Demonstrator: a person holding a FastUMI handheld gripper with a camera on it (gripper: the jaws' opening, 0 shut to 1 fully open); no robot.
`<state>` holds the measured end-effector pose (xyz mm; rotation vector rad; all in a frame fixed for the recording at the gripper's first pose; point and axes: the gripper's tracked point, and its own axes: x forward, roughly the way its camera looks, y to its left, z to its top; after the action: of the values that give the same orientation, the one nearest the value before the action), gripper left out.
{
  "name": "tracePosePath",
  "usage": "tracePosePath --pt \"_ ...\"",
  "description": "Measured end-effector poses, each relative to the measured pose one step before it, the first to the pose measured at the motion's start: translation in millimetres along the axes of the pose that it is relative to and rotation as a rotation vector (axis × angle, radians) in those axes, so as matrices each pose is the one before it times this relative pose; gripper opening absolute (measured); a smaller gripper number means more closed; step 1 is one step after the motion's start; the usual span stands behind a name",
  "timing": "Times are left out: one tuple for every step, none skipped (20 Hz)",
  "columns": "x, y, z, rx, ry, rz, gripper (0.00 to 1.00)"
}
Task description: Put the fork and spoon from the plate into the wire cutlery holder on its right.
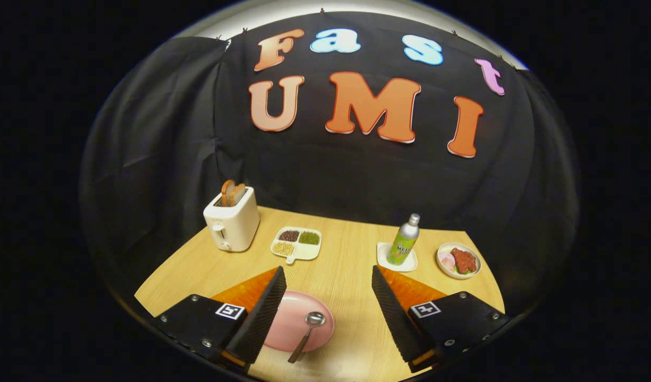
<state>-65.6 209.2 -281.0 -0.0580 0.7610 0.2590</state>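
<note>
Down on the wooden tabletop (346, 276) the gripper (328, 302) hangs with its fingers spread wide apart, holding nothing. Between them, closer to the left finger, sits a pink plate (288, 323), partly tucked behind that finger, and a metal spoon (308, 334) lies on it with the bowl pointing away and the handle sticking out over the near rim of the plate. Can't make out a fork from here; part of the plate is hidden by the finger, so no telling. Further back on the left there's a cream toaster (232, 223) with two slices of toast poking up, and just beside it a white divided dish (296, 244) with four kinds of beans or grains. Beyond the right finger a green bottle (404, 240) stands upright on a small white square coaster (397, 258), and next to that a bowl (458, 260) of meat slices.
</note>
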Motion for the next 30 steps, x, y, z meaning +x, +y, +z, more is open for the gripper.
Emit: tracePosePath --pt "5.47 4.1 -13.71 0.00605 0.04678 0.00484 0.97" --pt "6.7 4.54 -12.74 0.00662 0.04533 0.00501 0.97" --pt "6.85 4.29 -16.8 0.00538 0.0516 0.00738 0.96" --pt "7.12 4.11 -14.57 0.0071 0.05062 0.00875 0.94" --pt "6.71 4.24 -14.69 0.00778 0.05111 0.01066 0.93" --pt "7.98 4.25 -12.86 0.00562 0.045 0.01112 0.9" --pt "8.58 3.07 -13.84 0.00135 0.04468 0.01226 0.89" --pt "7.75 3.22 -10.66 -0.00024 0.03937 0.01097 0.87" --pt "8.24 3.02 -11.94 0.00053 0.04096 0.00497 0.86" --pt "8.26 2.62 -9.22 0.00361 0.03556 0.00465 0.83" --pt "7.73 1.78 -9.7 0.00434 0.03667 0.0036 0.82" --pt "7.11 1.79 -6.91 0.00484 0.02684 0.00209 0.8" --pt "6.49 0.06 -6.53 0.00242 0.02634 -0.00681 0.79" --pt "6.89 -0.48 -5.41 0.00137 0.02532 -0.0047 0.76" --pt "6.47 -0.35 -6.92 0.00269 0.03113 -0.0074 0.73" --pt "5.81 0.12 -4.31 0.00113 0.0267 0.0001 0.7" --pt "6.24 -1.14 -4.73 -0.0011 0.02422 -0.00714 0.67" --pt "5.39 -0.73 -3.34 -0.00121 0.02225 -0.00787 0.61" --pt "5.39 -2.14 -0.19 -0.00159 0.01082 -0.00875 0.59" --pt "4.59 -1.92 -2.76 -0.00943 0.01421 -0.0112 0.55" --pt "3.51 -2.82 -2.87 -0.01364 0.01599 -0.01068 0.51" --pt "3.43 -0.82 -2.93 -0.01145 0.01301 -0.00134 0.48" --pt "1.94 1.43 -2.05 -0.00317 0.01168 0.00675 0.47" --pt "2.2 1.38 -0.12 0.00306 0.01081 0.01307 0.4" --pt "2.93 1.58 -0.59 0.00398 0.00937 0.00936 0.35" --pt "-2.33 -0.45 2.46 0.00456 -0.00525 -0.00764 0.27" --pt "1.72 -2.84 0.94 0.00947 -0.00258 -0.00807 0.25" --pt "0.09 -2.39 1.53 0.0072 -0.00294 -0.00764 0.19" --pt "0.11 -0.27 1.01 0.00538 -0.00496 0.00169 0.16" --pt "-0.89 1.48 0.81 0.00429 -0.0006 0.0114 0.1"
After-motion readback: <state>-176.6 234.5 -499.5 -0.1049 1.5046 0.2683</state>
